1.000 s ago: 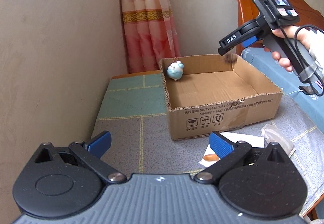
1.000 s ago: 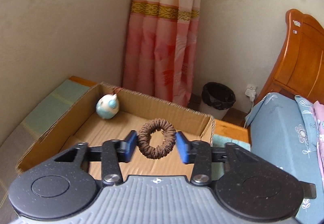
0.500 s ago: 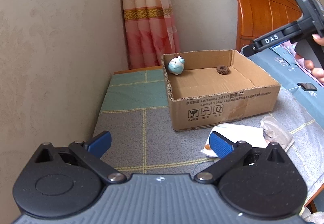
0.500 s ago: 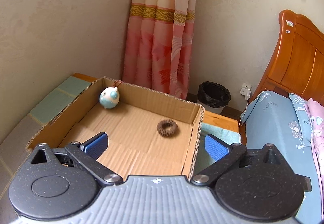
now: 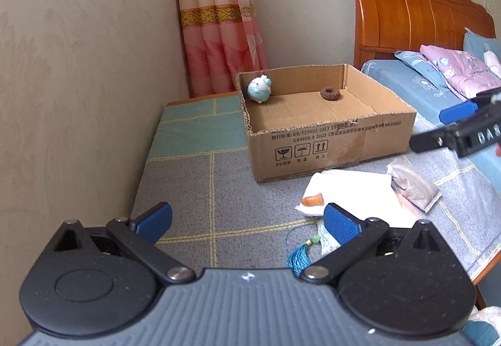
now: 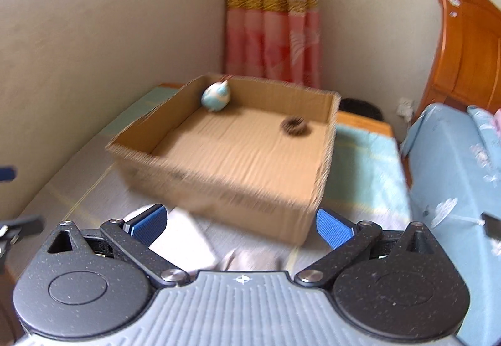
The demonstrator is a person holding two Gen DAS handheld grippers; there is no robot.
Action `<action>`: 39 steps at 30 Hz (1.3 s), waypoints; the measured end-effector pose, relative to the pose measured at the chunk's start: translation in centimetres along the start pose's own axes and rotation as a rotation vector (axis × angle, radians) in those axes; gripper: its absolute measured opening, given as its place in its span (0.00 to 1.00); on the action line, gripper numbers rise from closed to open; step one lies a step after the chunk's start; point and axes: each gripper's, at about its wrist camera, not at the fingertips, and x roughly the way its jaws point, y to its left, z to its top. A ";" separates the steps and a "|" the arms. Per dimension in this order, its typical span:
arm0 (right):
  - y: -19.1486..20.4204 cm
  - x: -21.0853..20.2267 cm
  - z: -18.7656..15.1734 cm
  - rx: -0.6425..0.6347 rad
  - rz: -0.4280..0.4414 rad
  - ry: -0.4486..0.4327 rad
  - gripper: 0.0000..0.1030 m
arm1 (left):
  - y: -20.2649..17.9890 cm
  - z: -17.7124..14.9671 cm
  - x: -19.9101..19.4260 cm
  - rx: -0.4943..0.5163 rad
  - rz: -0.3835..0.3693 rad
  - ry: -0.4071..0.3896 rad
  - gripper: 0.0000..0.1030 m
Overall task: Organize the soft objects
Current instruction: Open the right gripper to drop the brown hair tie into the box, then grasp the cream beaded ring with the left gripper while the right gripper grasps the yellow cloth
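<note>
A bedroom corner: plastered walls, a pink curtain (image 5: 219,17) in the upper middle of the frame, a wooden headboard (image 5: 416,23) at upper right, and a worktop (image 5: 188,189) covered in a grey and green checked cloth filling the lower half.

The cardboard box (image 5: 328,145) sits in the middle of the left wrist view. Inside it, a small blue and white plush toy (image 5: 259,90) leans in the far left corner, and a brown hair scrunchie (image 5: 329,93) lies flat on the floor near the far wall, well apart from the toy. The rest of the box floor is bare.

Still outside the box, in the lower right of that view, lie a white folded cloth (image 5: 350,189) with a small orange piece (image 5: 313,199) on it, a grey pouch (image 5: 413,184) beside it, and a blue tassel charm (image 5: 299,252) nearest the camera.

The left claw (image 5: 247,220) is released, nothing between its blue pads, hovering over the cloth just left of the tassel. The right claw (image 6: 239,225) is also spread wide and empty; its view is blurred, with the white cloth below it, and it shows at the right edge of the left view.

The step in hand looks like fetching the next soft item. To do it well, come down with a pad on either side of one item only, pinch the bulk rather than a loose edge or cord, and lift clear of the box wall before releasing over bare floor.
</note>
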 end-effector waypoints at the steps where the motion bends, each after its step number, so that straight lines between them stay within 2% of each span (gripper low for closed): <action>1: 0.5 -0.3 -0.6 -0.006 0.010 0.006 1.00 | -0.1 -0.2 0.0 0.006 -0.004 0.002 0.99; 10: 5.3 -0.4 -5.7 -0.107 0.084 0.094 1.00 | -0.7 -1.9 0.5 0.000 -0.026 0.067 0.99; 17: 6.8 1.0 -8.2 -0.133 0.040 0.149 1.00 | -1.4 -2.8 0.7 0.053 -0.053 0.087 0.99; 26: 4.7 0.9 -9.4 -0.135 -0.102 0.159 1.00 | -3.2 -3.2 1.5 0.118 -0.121 0.117 0.99; 31: 2.6 0.6 -9.5 -0.089 -0.141 0.155 1.00 | -3.7 -3.1 1.6 0.141 -0.151 0.116 0.99; 35: 1.0 0.8 -9.5 -0.081 -0.249 0.160 1.00 | -4.3 -3.1 1.7 0.162 -0.172 0.118 0.99; 39: -0.3 0.5 -9.6 -0.043 -0.249 0.160 1.00 | -4.9 -3.3 1.7 0.187 -0.197 0.117 0.94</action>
